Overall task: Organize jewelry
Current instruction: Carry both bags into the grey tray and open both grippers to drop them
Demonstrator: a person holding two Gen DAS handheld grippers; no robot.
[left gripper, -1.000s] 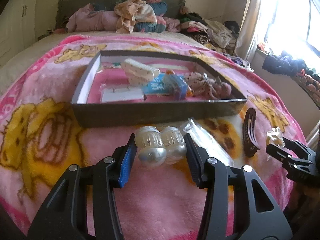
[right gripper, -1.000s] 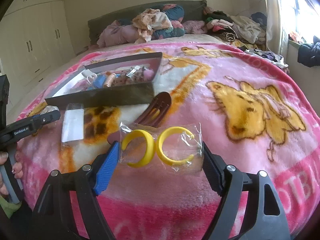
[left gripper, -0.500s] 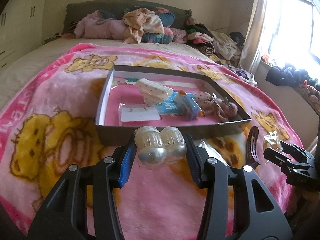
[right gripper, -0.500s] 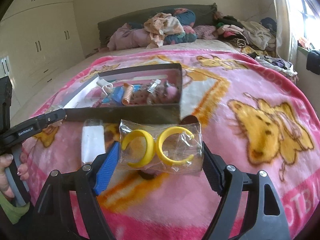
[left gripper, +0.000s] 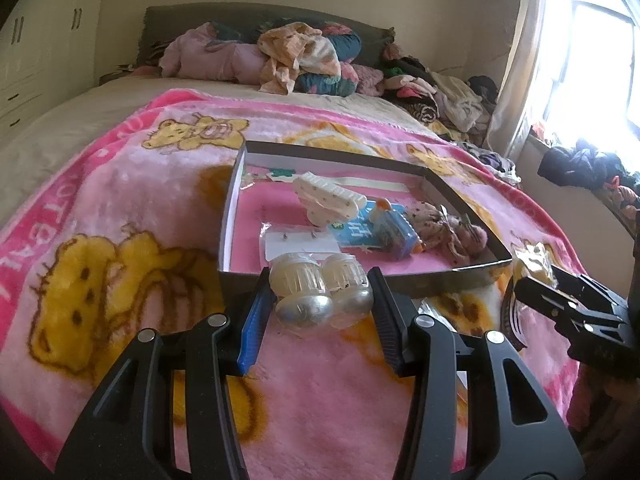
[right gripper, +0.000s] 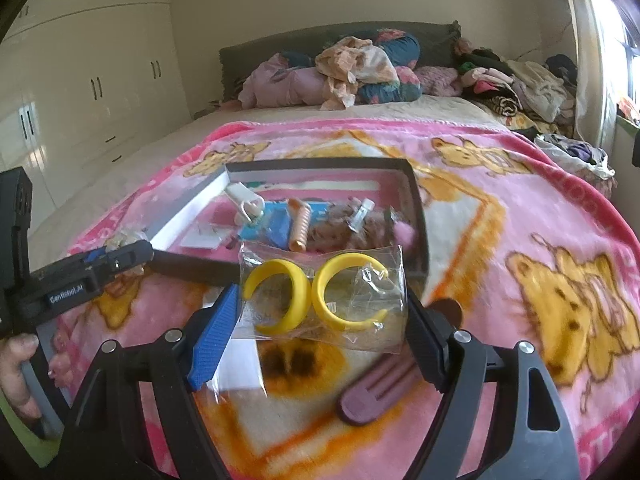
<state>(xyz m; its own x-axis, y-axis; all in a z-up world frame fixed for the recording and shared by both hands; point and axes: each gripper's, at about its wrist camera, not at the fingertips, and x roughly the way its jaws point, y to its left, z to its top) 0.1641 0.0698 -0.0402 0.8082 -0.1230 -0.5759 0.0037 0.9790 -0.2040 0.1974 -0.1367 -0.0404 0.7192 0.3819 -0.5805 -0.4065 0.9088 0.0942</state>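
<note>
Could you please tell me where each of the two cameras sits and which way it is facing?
Left wrist: on the left tool, looking down its fingers over held earrings at the tray; right tool at right.
Right wrist: on the right tool, holding a hoop packet, facing the tray; left tool and hand at left.
Shared: tray, blanket.

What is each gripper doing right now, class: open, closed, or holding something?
Left gripper: closed on the packet of silver earrings.
Right gripper: closed on the bag of yellow hoop earrings.
</note>
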